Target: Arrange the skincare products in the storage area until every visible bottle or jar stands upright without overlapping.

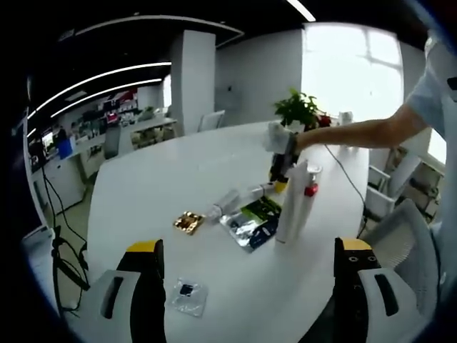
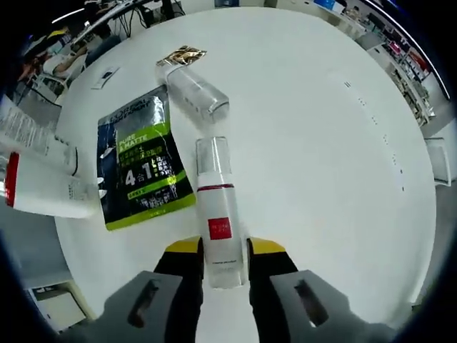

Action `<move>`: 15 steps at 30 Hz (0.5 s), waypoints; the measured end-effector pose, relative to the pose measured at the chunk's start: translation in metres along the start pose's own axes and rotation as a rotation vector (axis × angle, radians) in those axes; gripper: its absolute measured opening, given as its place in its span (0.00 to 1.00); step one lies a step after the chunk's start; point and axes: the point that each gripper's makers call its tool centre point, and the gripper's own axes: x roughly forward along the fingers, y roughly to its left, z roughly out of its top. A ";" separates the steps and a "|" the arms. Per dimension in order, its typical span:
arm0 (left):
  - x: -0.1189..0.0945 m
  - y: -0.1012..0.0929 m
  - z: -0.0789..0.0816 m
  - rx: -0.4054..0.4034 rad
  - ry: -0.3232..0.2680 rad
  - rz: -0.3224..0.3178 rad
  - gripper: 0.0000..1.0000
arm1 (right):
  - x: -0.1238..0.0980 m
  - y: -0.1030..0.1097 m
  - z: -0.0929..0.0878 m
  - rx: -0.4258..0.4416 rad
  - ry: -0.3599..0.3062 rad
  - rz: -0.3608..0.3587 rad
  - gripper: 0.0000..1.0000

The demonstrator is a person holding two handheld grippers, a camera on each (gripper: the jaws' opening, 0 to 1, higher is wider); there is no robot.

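A white bottle with a red label [image 2: 218, 221] is pinched between the jaws of the right gripper [image 2: 225, 259], lying flat near the middle of the white table [image 2: 321, 143]. The left gripper [image 1: 250, 268] is held wide apart with nothing in it, near the table's edge. A clear bottle [image 2: 193, 86] lies beside a dark packet [image 2: 139, 161]. Two tall white bottles [image 1: 294, 204] stand nearby. If the held bottle is swung up fast, it could slip or knock the standing ones down.
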 end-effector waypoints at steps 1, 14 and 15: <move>0.000 0.000 0.000 0.002 0.002 -0.001 0.92 | 0.000 0.000 0.000 0.001 0.001 0.001 0.24; 0.000 -0.010 -0.004 -0.005 0.014 -0.035 0.74 | -0.001 0.003 -0.001 0.027 -0.018 -0.028 0.19; -0.001 -0.010 -0.004 -0.006 0.012 -0.035 0.72 | -0.002 0.004 -0.002 0.022 -0.021 -0.029 0.19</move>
